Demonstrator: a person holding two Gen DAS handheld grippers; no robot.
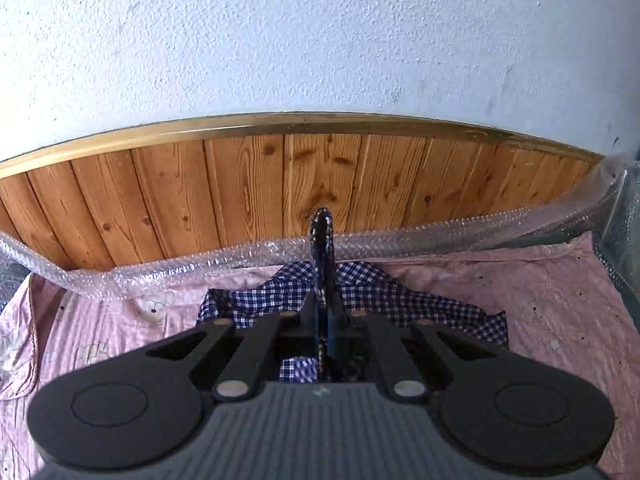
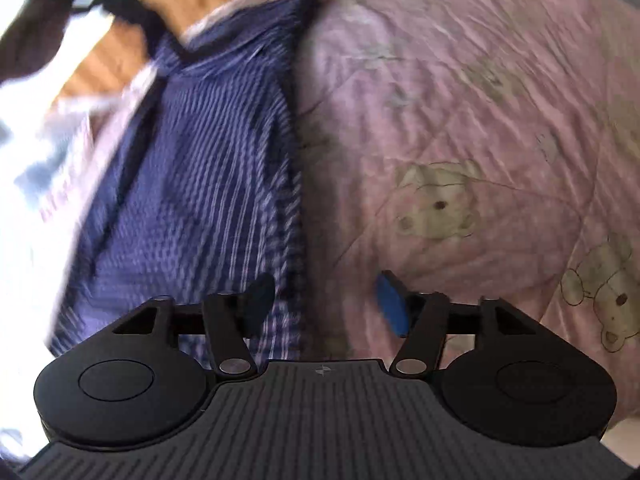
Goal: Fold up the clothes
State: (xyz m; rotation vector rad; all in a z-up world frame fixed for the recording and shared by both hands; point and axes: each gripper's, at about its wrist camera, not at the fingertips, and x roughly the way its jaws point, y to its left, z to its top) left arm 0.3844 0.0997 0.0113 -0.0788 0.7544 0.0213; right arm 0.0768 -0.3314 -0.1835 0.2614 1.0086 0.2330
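Left gripper (image 1: 322,224): tilted downward, pressed together, pinching checked shirt (image 1: 376,292);
Right gripper (image 2: 326,300): angled down, spread over the shirt's edge on pink quilt (image 2: 460,100), gripping nothing

Motion blur smears the checked shirt (image 2: 192,184) and the dark shape (image 2: 60,16) top left.

Black ribbed gripper (image 2: 326,300) bodies, round side discs, silver pivots, blue-padded jaws.

A white textured wall (image 1: 320,40) rises above a knotty pine headboard (image 1: 240,188) in daylight.
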